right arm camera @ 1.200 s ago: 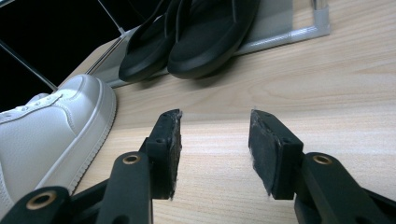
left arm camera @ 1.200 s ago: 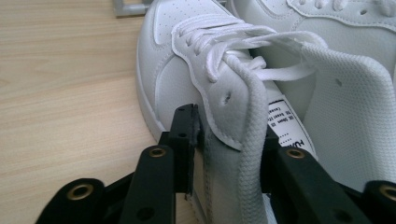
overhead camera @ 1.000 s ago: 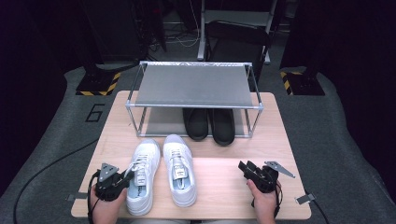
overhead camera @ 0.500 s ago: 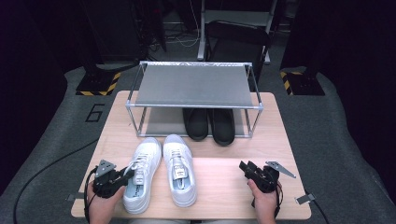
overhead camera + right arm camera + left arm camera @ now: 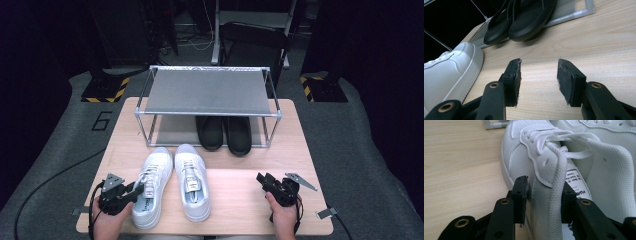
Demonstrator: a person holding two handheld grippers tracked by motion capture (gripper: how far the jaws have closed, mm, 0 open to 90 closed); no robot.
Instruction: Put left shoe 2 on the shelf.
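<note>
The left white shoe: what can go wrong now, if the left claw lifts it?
The left claw straddles only the soft collar of the left white shoe, so it may fold and slip out. A loose lace lies between the jaws. The tilting shoe could bump the right white shoe beside it.

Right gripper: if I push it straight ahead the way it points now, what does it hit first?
Bare table lies ahead of the open right gripper. Beyond that, probably the black slippers at the rack's lower shelf; the white sneaker sits off-line.
</note>
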